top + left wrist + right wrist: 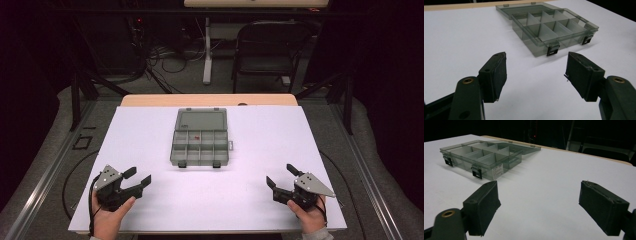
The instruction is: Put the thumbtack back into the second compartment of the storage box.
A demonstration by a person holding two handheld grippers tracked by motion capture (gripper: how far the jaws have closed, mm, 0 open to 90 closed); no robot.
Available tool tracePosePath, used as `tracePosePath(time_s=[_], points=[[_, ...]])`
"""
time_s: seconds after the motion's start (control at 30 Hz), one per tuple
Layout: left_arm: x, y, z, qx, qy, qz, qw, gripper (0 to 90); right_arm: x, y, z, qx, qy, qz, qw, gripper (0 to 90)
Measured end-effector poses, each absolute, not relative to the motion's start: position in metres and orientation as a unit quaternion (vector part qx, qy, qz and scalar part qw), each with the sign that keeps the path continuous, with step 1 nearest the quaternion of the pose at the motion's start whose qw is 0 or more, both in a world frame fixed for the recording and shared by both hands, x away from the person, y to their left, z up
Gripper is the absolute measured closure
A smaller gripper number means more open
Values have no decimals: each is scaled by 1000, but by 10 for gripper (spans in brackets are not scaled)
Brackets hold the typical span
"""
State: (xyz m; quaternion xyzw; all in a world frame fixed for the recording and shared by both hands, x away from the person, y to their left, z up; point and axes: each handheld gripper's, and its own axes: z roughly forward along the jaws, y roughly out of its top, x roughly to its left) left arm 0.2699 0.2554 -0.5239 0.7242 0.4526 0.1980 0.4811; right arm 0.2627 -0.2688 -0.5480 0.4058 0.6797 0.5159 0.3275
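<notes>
A smoky translucent compartment box lies open in the middle of the white table, its lid folded flat behind it and two black latches facing the near edge. A tiny red item sits in one upper compartment. My left gripper rests at the near left, open and holding nothing. My right gripper rests at the near right, also open and holding nothing. In the left gripper view the box lies ahead of the spread left gripper. In the right gripper view the box lies ahead and left of the right gripper.
A wooden edge shows behind the white surface. Beyond the table stand a black folding chair and a white desk leg, with cables on the floor. Wide bare surface lies between the box and both grippers.
</notes>
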Motion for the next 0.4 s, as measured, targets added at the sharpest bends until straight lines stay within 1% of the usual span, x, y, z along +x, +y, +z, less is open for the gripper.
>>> tracePosePath(time_s=[0.4], points=[[277, 259, -536, 722, 468, 180, 476, 323, 263, -269, -548, 403, 682, 514, 328, 157]])
